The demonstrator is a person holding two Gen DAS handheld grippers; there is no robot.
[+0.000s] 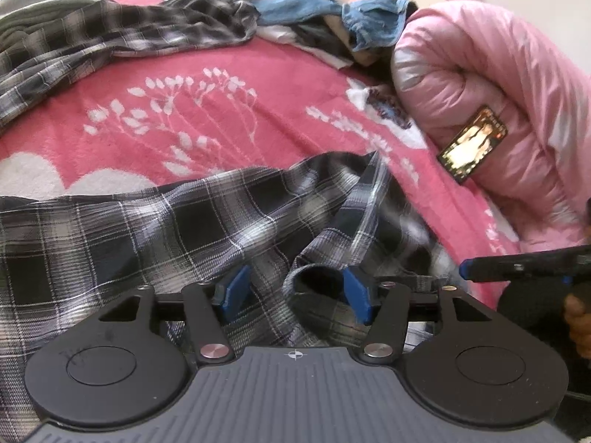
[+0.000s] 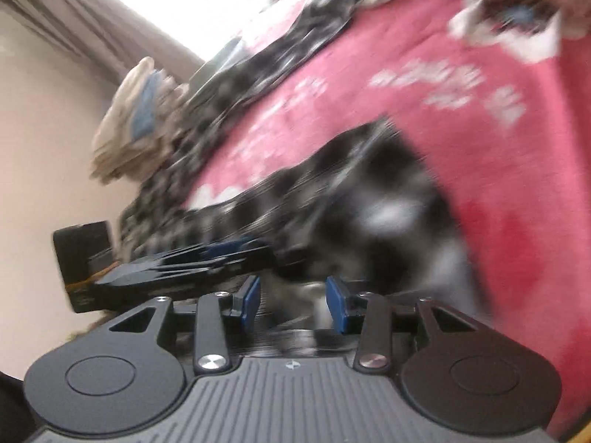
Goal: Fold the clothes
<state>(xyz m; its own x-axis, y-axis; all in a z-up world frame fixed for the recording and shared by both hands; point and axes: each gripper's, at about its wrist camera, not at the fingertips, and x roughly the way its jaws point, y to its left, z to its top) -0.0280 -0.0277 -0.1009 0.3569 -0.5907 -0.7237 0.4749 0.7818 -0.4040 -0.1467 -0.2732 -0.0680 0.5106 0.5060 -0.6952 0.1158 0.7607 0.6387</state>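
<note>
Here, near edge of bed:
Shirt: plaid shirt (image 1: 192,229) rumpled on red blanket (image 1: 229,118).
Left gripper (image 1: 293,291): agape over a fold.
Right gripper (image 2: 293,304): agape, view blurred.
Risk: pinching several layers would skew the fold.

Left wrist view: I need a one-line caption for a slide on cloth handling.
Open left gripper over a plaid shirt on a pink blanket, beside a phone.
</note>
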